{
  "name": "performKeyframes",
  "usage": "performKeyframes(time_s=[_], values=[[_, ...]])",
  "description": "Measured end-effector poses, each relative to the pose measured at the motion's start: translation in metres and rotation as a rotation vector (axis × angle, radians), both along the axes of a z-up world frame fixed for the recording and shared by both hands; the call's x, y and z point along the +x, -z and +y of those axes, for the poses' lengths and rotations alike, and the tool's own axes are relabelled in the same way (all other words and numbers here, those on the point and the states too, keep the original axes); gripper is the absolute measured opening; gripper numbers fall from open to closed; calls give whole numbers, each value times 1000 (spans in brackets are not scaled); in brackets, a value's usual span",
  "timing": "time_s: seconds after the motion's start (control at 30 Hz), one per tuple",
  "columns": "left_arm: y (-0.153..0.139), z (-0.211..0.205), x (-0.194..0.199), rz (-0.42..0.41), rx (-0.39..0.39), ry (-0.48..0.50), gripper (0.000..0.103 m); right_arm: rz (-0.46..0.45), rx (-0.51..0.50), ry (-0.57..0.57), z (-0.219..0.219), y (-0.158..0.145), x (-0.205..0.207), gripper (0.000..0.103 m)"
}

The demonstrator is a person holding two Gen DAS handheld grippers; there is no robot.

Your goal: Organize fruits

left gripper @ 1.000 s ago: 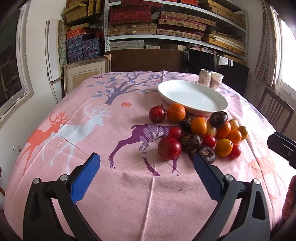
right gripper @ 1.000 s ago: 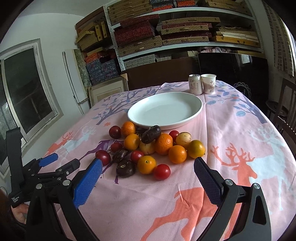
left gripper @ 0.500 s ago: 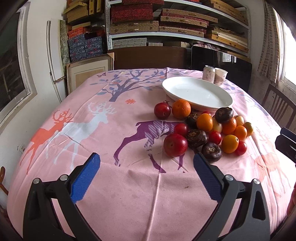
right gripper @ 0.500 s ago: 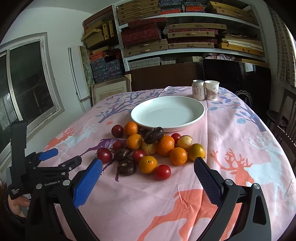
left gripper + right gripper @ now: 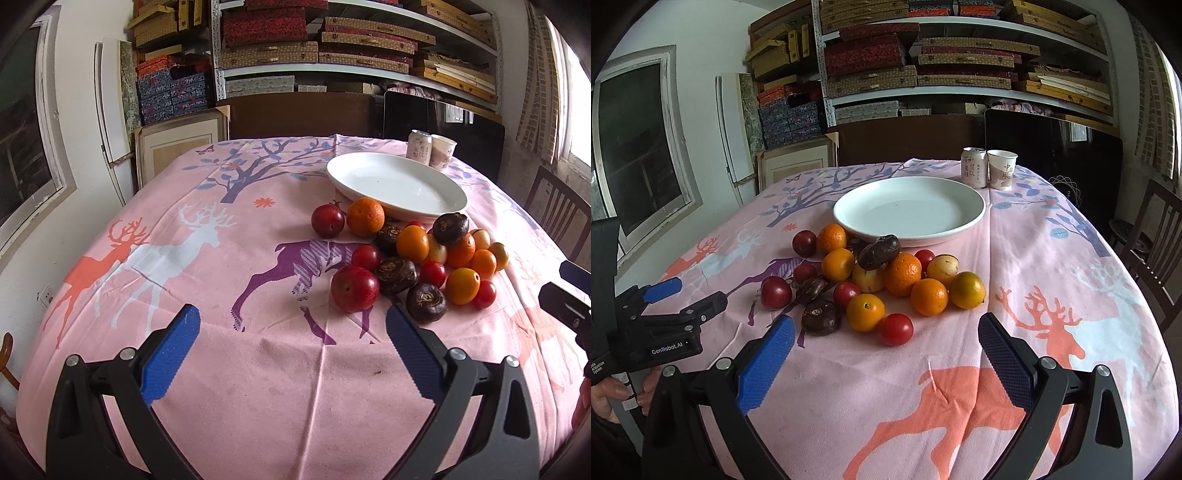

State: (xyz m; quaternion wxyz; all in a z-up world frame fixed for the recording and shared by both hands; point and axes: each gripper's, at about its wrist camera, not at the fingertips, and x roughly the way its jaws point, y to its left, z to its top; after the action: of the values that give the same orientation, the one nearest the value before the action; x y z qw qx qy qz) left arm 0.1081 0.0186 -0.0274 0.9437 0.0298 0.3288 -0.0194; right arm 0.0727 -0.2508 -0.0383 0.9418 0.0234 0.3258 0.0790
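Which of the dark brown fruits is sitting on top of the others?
The oblong dark brown fruit nearest the white plate. It rests raised on an orange and a pale yellow fruit; the other dark ones lie on the tablecloth.

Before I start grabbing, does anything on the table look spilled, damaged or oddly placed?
One oddity: a dark brown fruit is perched on top of the fruit pile, resting on an orange, so it may roll. The white plate holds nothing; no spills.

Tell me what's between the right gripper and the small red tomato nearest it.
Only bare pink tablecloth lies between the right gripper and the red tomato, as the right wrist view shows.
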Motion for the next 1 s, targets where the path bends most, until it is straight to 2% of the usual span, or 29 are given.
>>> performKeyframes(time_s=[0.63,0.7,0.83,0.9,1.0], values=[[1,-1,-1,8,-4,29,99,0,-40,-4,1,-2,-1,100],[2,-2,3,28,-3,65,99,20,-64,-6,1,1,3,100],[6,-6,23,103,36,132,99,121,-167,-9,-2,18,23,100],[5,-10,32,85,43,164,99,159,-205,-1,-4,26,34,100],[13,-17,50,134,65,181,99,209,-193,6,-9,35,52,96]])
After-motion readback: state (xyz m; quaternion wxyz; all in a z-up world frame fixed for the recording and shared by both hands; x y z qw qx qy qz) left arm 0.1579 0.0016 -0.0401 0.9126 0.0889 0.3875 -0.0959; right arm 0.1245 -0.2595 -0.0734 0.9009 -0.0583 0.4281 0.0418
